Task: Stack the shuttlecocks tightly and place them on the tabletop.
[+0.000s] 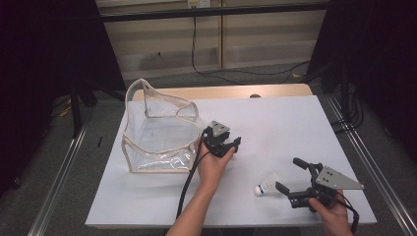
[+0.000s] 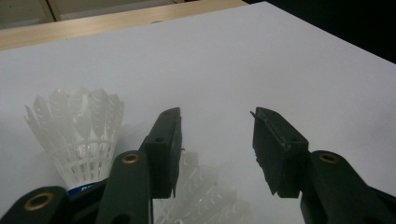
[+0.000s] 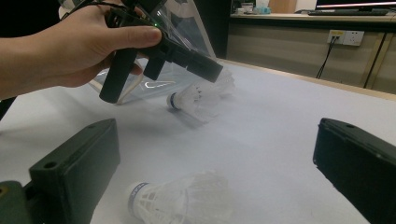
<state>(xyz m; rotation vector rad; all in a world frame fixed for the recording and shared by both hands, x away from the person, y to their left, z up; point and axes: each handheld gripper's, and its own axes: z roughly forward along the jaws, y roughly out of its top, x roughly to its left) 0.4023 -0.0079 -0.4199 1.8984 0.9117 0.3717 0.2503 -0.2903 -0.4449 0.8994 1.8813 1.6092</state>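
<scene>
Item: shuttlecock (image 3: 180, 201), lying on white table (image 1: 295, 128) between our right gripper (image 1: 291, 174) jaws, spread, untouched. Second shuttlecock (image 2: 198, 193) beneath our left gripper (image 2: 217, 140), jaws parted, clear of it.

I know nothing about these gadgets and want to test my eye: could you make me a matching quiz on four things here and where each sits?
Things:
1. clear bag
2. left gripper
3. right gripper
4. shuttlecock

Places:
a. near right corner of the table
b. lying on its side by the right gripper's open jaws
c. left part of the table
d. middle of the table, beside the bag

Pairs: 1-c, 2-d, 3-a, 4-b
</scene>
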